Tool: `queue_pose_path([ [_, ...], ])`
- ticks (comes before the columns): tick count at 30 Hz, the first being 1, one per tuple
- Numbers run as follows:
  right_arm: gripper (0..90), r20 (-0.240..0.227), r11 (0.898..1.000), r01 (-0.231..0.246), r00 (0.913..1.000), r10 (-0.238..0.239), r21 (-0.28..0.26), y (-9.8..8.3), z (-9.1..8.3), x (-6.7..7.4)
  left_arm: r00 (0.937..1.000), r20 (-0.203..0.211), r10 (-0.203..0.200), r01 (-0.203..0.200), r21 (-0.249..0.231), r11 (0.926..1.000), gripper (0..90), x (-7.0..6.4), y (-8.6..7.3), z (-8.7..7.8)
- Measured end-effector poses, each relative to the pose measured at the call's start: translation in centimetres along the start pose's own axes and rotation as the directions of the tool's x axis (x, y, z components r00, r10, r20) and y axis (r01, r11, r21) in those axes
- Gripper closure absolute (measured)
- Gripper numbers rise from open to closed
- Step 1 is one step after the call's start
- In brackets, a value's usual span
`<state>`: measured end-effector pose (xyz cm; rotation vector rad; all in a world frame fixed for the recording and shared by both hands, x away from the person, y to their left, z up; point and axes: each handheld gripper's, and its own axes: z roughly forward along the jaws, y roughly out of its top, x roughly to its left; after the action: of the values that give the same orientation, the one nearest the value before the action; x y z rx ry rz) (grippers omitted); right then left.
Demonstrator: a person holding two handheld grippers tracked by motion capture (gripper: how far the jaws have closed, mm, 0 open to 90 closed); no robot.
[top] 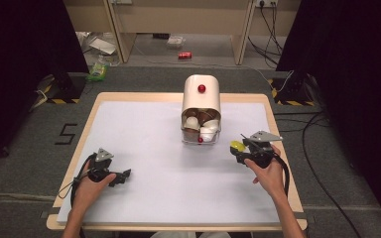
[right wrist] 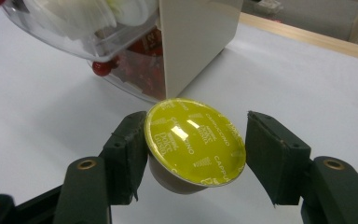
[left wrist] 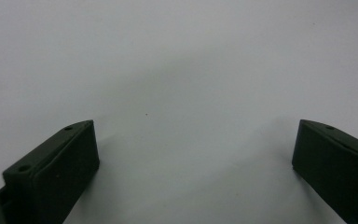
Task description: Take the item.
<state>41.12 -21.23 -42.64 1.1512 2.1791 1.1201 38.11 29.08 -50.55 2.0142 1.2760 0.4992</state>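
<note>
**Capsule in hand, still outside the dispenser**

Yellow-lidded coffee capsule (right wrist: 195, 145) sits clamped in the right gripper (right wrist: 196, 149), just beside the capsule dispenser (top: 201, 101), not yet set down. Left gripper (left wrist: 191, 154) rests unclenched and empty on the table (top: 144, 148).

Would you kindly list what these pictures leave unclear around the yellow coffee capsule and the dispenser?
- Capsule body: right gripper view, hidden beneath its own yellow lid; the right gripper clamps it.
- Dispenser contents: high view, capsules too small to count; right gripper view, top and left edges cut off the clear drawer, blurred.
- Left gripper: jaws open over the bare white table; bottom edge cuts them off.
</note>
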Motion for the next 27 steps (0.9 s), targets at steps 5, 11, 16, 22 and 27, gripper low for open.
queue_pose_path([
  [5,40.7,0.004,1.000,-0.003,1.0000,0.003,0.028,-0.7,0.7,-0.2,1.0000,0.000,-0.001,0.001,-0.001,1.0000,0.0,0.0,0.0,0.0],
  [11,40.7,0.002,0.999,0.001,1.0000,-0.001,0.041,-0.9,1.1,-0.2,1.0000,0.001,-0.002,0.002,-0.001,1.0000,0.0,0.0,0.0,0.0],
  [16,40.7,0.001,0.998,0.005,1.0000,-0.005,0.058,-1.2,1.6,-0.1,1.0000,0.000,-0.001,0.001,-0.001,1.0000,0.0,0.0,0.0,0.0],
  [22,40.7,-0.004,0.996,0.012,0.9999,-0.011,0.084,-1.6,2.2,0.1,1.0000,0.000,-0.001,0.001,-0.001,1.0000,0.0,0.0,0.0,0.0],
  [27,40.7,-0.007,0.996,0.014,0.9999,-0.013,0.093,-1.8,2.5,0.1,1.0000,0.000,-0.001,0.001,-0.001,1.0000,0.0,0.0,0.0,0.0],
])
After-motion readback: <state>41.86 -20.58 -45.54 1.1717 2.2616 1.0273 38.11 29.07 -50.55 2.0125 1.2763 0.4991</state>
